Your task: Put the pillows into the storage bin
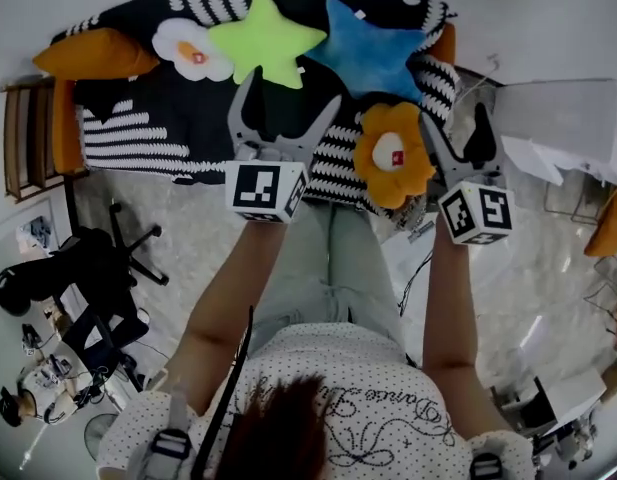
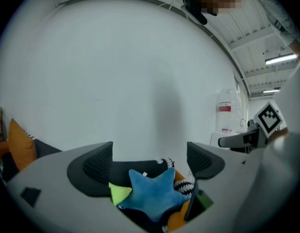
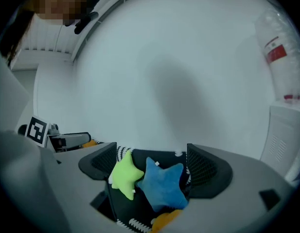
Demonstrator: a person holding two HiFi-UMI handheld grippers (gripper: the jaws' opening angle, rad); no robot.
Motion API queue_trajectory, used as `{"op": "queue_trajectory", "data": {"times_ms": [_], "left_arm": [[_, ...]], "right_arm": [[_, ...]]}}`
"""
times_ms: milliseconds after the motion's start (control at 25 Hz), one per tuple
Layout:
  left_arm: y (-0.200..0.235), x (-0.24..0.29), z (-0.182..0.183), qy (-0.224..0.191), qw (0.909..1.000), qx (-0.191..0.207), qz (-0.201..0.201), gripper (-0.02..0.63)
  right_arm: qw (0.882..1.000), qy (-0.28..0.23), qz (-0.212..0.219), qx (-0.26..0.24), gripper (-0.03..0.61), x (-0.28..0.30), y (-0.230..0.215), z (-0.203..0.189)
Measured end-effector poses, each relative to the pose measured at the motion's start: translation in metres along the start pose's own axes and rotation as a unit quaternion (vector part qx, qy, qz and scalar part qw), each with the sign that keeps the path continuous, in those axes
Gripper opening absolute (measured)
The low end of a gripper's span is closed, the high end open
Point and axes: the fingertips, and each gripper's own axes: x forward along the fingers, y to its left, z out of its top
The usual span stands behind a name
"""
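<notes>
On a sofa draped in a black-and-white striped blanket (image 1: 118, 133) lie a white flower pillow (image 1: 191, 50), a green star pillow (image 1: 266, 41) and a blue star pillow (image 1: 373, 53). An orange flower pillow (image 1: 391, 155) rests at the sofa's front edge. My left gripper (image 1: 288, 93) hovers open in front of the green star. Just right of the orange flower, my right gripper (image 1: 455, 118) is open too. Both gripper views look at the blue star (image 2: 152, 193) (image 3: 162, 183) past empty jaws, and the green star (image 3: 124, 174) shows beside it.
An orange cushion (image 1: 83, 53) lies on the sofa's left end by a wooden frame (image 1: 28, 138). A black office chair (image 1: 98, 268) stands at the left. A pale box-like container (image 1: 568, 118) sits at the right, with cables (image 1: 428, 268) on the floor. A water dispenser (image 2: 224, 115) stands against the wall.
</notes>
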Motion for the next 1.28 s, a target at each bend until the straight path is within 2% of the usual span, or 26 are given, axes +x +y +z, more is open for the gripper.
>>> {"op": "queue_trajectory", "data": {"times_ms": [360, 520, 720, 880, 1120, 1200, 1280], "left_arm": [[-0.016, 0.024, -0.124, 0.071, 0.9972, -0.009, -0.022, 0.462], [-0.021, 0.021, -0.176, 0.075, 0.9968, -0.001, -0.029, 0.462], [-0.035, 0.019, -0.231, 0.119, 0.9919, -0.018, -0.041, 0.462], [-0.049, 0.015, -0.257, 0.137, 0.9892, -0.019, -0.049, 0.462], [-0.063, 0.010, -0.271, 0.154, 0.9855, -0.021, -0.068, 0.462], [-0.069, 0.010, -0.273, 0.157, 0.9847, -0.021, -0.073, 0.462], [-0.074, 0.009, -0.274, 0.159, 0.9842, -0.021, -0.076, 0.462]], "right_arm": [[0.994, 0.086, -0.051, 0.045, 0.456, 0.010, -0.058, -0.150], [0.990, 0.117, -0.059, 0.050, 0.456, 0.008, -0.064, -0.220], [0.982, 0.165, -0.075, 0.060, 0.456, -0.003, -0.074, -0.283], [0.975, 0.195, -0.092, 0.061, 0.456, -0.017, -0.086, -0.323], [0.965, 0.220, -0.125, 0.070, 0.457, -0.036, -0.100, -0.346], [0.962, 0.230, -0.122, 0.078, 0.424, -0.039, -0.100, -0.356], [0.962, 0.229, -0.120, 0.090, 0.343, -0.043, -0.099, -0.359]]}}
